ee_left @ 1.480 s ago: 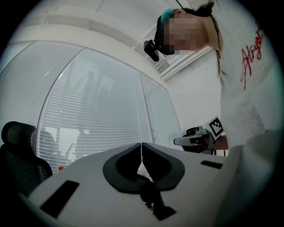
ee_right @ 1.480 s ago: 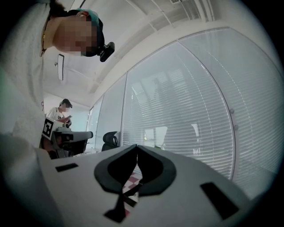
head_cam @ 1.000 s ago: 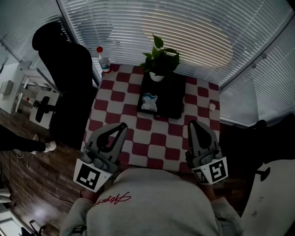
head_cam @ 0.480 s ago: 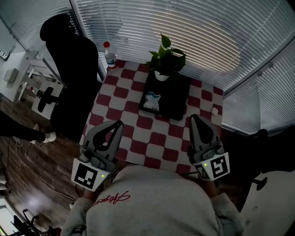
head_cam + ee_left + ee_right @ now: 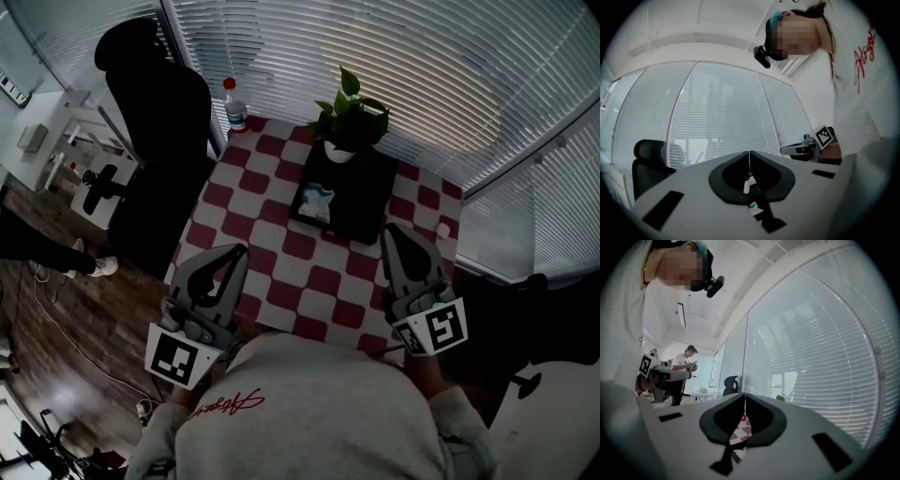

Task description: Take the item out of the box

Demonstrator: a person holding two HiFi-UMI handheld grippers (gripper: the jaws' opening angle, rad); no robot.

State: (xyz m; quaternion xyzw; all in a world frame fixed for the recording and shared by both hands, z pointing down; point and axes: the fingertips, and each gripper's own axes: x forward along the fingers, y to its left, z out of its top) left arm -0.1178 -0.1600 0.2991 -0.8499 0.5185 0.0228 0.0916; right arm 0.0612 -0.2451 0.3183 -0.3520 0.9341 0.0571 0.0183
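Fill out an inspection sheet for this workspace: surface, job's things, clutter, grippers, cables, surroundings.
Surface: table with a red and white checked top, mostly bare.
Job's things: black box on the far half; pale packet lying in it.
Clutter: potted plant at the box's far edge; red-capped bottle at the far left corner.
Grippers: left hand-held gripper and right hand-held gripper both shut and empty, on the table's near side.
Cables: thin cable on the wooden floor, left.
Surroundings: black chair left of the table; window blinds behind.
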